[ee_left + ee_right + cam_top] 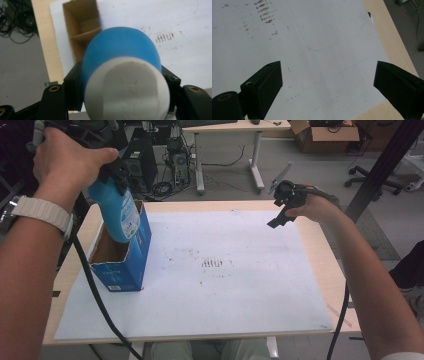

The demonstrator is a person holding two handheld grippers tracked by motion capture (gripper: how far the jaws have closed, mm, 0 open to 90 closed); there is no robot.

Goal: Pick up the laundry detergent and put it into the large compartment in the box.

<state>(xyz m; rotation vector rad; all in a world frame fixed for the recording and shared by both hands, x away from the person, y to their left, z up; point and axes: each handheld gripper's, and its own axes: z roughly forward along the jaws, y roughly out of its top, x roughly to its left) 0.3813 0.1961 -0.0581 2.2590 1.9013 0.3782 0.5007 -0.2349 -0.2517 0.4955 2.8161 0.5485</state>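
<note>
Standing open-topped at the left edge of the white sheet (210, 285) that covers the table (327, 255), a blue carton (122, 262) is seen with a cardboard divider inside (nothing else can be made out in it). A blue bottle (117, 215) with a white cap (127, 90) is clamped between the jaws of the left gripper (120, 85) and held tilted, its lower end dipping into the carton's mouth. The right gripper (327, 80) is held above the sheet's right side, well apart from the carton, its jaws wide apart around nothing; brown smudges (212, 264) are seen mid-sheet.
</note>
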